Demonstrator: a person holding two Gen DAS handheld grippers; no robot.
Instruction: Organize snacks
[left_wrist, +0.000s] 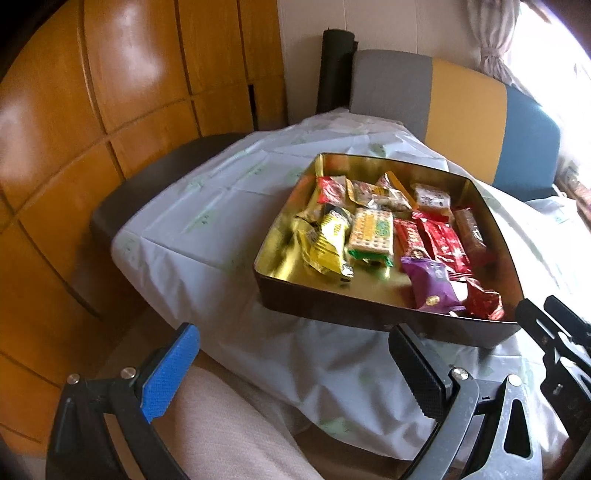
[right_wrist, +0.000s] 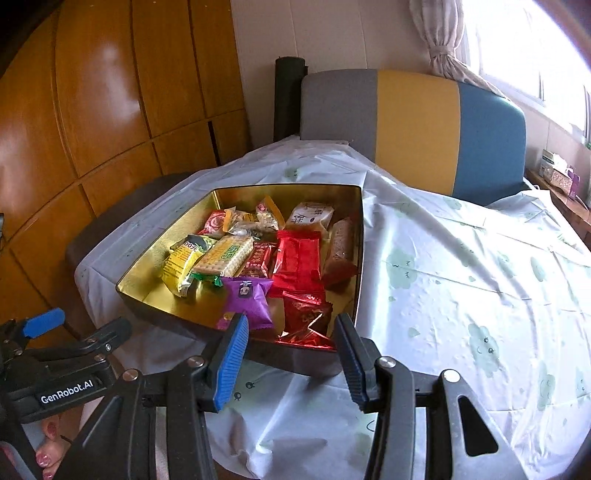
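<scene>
Blue-padded fingers of the right gripper (right_wrist: 291, 354) stand apart and empty just short of the near wall of the gold-lined tin (right_wrist: 354, 258). Straight ahead between them lies a red foil packet (right_wrist: 308, 319), with the purple packet (right_wrist: 248, 298) just to its left; I judge either reachable by moving forward over the wall. The left gripper (left_wrist: 295, 373) hangs wide apart, also empty, nearer the tin's left corner and lower, so the right is better placed. I count one tin and roughly a dozen snacks inside, all crowding its right and far parts: one purple, one cracker pack (right_wrist: 224, 261) lying slantwise, one yellow bag (right_wrist: 181, 267), several red wrappers. It sits on a cloud-print tablecloth (right_wrist: 461, 295).
</scene>
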